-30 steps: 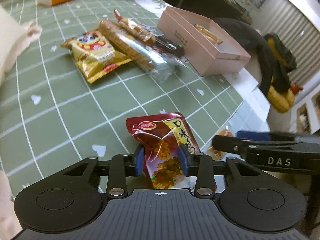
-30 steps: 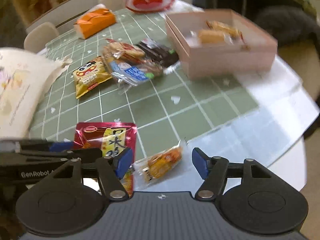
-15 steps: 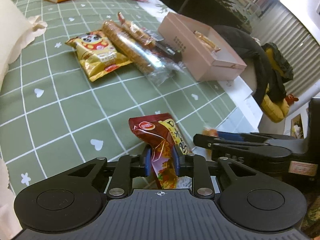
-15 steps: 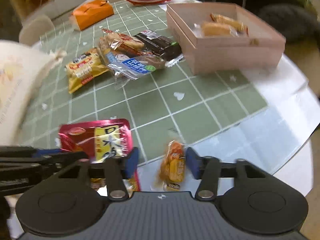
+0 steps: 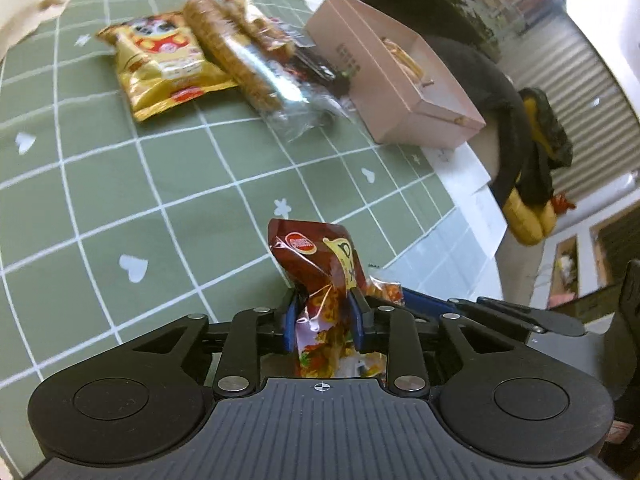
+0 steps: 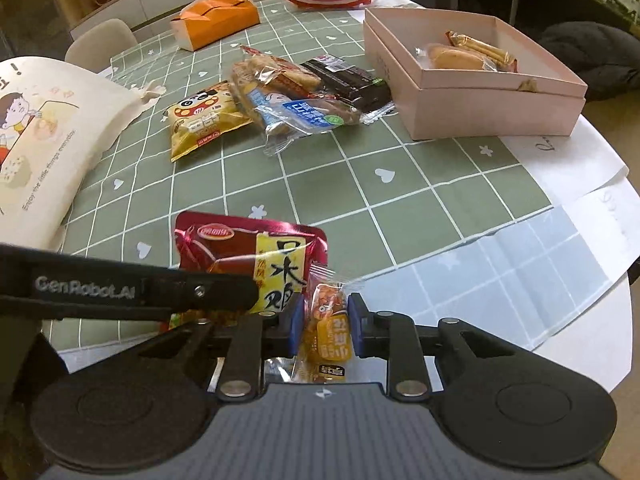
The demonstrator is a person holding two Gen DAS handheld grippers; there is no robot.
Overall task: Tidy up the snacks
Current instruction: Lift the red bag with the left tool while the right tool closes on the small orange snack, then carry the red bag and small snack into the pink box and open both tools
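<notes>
At the table's near edge, the left gripper pinches the crumpled red pouch though its jaws are easing apart, while the right gripper is clenched on the orange packet.

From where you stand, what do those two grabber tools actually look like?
Both are matte black plastic. The left gripper and right gripper each have a ribbed body, two round discs, silver rivets on the linkage bars and blue finger pads. White lettering reading GenRobot.AI runs along the left one's side. No cables or sleeves show.
</notes>
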